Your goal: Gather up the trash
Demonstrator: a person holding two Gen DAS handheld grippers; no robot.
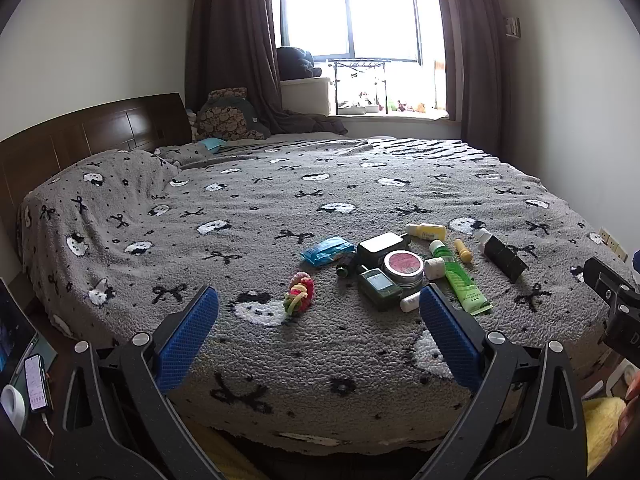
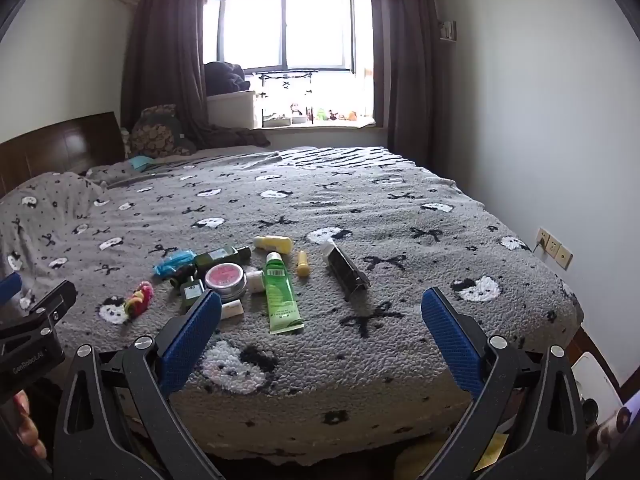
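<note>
Near the green tube on the bed, both left tongs and right tongs hover wide apart, empty, probably ready to pick trash.

Hidden, cropped and unreadable parts

The small white cap lay half behind the left claw's right pad; the phone at eight o'clock was too blurred to read. The right claw's left pad covered part of the green bottle, a hand at eight o'clock was cut by the edge, and the tin's label print was too small to read.
</note>
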